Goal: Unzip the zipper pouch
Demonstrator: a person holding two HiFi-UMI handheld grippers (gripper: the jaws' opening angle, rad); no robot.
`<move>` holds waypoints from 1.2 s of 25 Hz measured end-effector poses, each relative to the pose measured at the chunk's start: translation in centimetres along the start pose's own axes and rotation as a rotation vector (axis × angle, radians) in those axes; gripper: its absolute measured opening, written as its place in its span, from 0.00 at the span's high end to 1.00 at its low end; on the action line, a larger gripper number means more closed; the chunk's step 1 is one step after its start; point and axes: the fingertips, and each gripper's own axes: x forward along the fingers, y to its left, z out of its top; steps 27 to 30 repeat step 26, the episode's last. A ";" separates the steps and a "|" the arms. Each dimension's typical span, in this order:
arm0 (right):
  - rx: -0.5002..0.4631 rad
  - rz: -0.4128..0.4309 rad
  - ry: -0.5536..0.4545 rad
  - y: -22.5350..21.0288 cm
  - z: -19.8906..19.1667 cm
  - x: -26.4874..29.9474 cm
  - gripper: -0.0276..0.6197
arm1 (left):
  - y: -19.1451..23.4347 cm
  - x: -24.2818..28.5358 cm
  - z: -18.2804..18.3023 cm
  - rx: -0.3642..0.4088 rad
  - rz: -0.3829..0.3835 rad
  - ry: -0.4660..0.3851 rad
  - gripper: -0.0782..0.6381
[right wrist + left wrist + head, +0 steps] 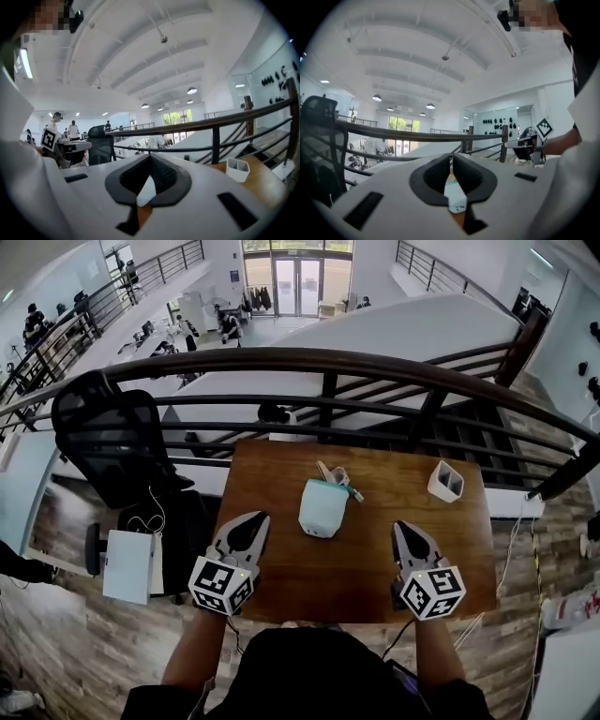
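Head view: white, teal-topped fabric zipper pouch [321,510] stands on brown wooden table [309,577], 1 o'clock from clenched, empty left gripper [255,519], 11 o'clock from clenched, empty right gripper [401,527]; whether it is unzipped is unclear.

Bright, even light fills the hall, from the glazed doors [298,282] at the far end and round ceiling lamps [377,97]. Shadows on the wooden surface [366,526] are faint. Every view bulges, with dark corners. The left tongs [451,158] and right tongs [150,158] look soft, out of focus.
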 end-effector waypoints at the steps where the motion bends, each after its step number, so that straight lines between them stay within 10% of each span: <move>1: -0.022 -0.009 -0.046 0.2 0.7 -0.4 0.97 | 0.1 -0.6 0.7 0.018 0.017 -0.024 0.85; 7: -0.099 -0.029 -0.197 0.7 3.5 -1.9 0.97 | 0.3 -3.0 3.4 0.068 0.062 -0.116 0.86; 30: -0.132 -0.006 -0.178 0.0 3.5 -0.5 0.97 | 2.0 -3.4 3.2 0.012 0.099 -0.120 0.87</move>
